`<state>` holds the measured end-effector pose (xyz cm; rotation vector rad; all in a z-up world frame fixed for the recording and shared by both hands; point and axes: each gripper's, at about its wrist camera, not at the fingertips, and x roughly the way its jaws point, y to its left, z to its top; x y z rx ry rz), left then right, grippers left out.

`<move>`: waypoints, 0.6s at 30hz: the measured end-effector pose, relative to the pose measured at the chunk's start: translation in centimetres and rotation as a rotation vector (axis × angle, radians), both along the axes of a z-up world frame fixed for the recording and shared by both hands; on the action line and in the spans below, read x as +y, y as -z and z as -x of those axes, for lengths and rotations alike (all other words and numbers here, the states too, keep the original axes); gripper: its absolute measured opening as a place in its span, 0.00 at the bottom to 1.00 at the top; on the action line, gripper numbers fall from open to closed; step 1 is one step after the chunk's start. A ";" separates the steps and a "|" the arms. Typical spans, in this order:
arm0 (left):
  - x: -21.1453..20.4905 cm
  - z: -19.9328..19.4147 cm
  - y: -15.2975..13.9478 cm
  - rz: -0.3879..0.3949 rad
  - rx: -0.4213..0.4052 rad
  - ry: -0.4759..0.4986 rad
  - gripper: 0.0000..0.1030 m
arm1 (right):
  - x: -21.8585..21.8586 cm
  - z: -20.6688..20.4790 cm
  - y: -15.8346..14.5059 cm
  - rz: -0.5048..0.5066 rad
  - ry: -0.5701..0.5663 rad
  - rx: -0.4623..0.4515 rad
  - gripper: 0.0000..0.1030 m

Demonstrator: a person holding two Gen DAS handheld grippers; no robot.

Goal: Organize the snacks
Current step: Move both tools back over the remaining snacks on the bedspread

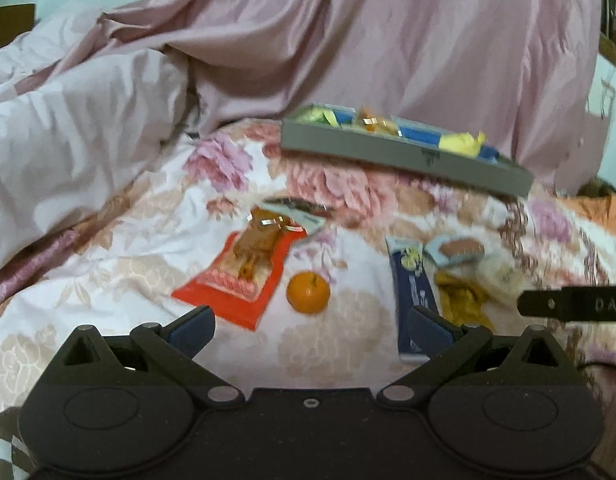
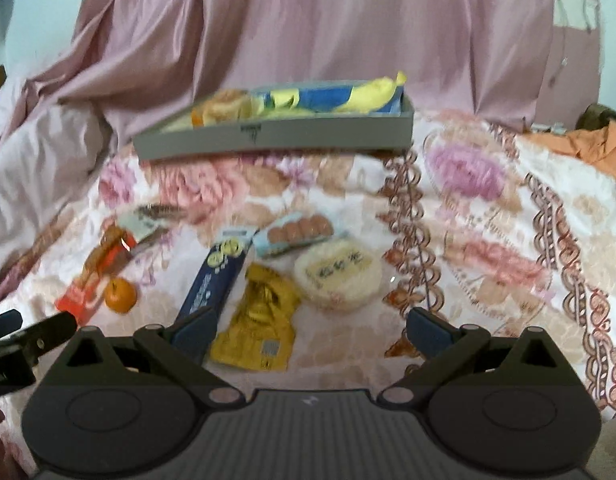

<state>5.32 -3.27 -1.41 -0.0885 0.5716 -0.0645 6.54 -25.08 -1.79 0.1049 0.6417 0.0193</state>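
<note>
Two handheld grippers hover low over a floral bedspread (image 2: 488, 216), each with its fingers spread wide and nothing between them: the left gripper (image 1: 311, 330) above a small orange (image 1: 308, 292), the right gripper (image 2: 311, 330) above a crumpled yellow packet (image 2: 258, 320). A dark blue box (image 2: 212, 284) lies between the two, its near end hidden behind a fingertip in both views. Beside the orange sits a red snack pack (image 1: 240, 276); farther back a pale wrapper (image 1: 296, 210) is too blurred to read. Beyond the yellow packet rest a round white cake (image 2: 340, 274) with unreadable lettering and a tray of brown biscuits (image 2: 298, 232). Farthest, a grey open box (image 2: 276, 136) already holds yellow and blue packets, soft with motion blur, before draped pink fabric (image 2: 308, 20).
</note>
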 end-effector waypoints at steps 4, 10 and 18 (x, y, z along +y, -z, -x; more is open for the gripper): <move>-0.5 -0.1 0.6 -0.031 0.024 0.028 0.99 | 0.1 -1.1 0.9 -0.019 -0.017 0.075 1.00; -0.9 -0.4 1.0 -0.046 0.042 0.048 0.99 | 0.1 -2.2 1.8 -0.052 -0.035 0.147 1.00; -1.6 -1.8 1.1 -0.033 0.063 0.077 0.99 | -0.7 -3.2 1.8 -0.103 -0.029 0.172 1.00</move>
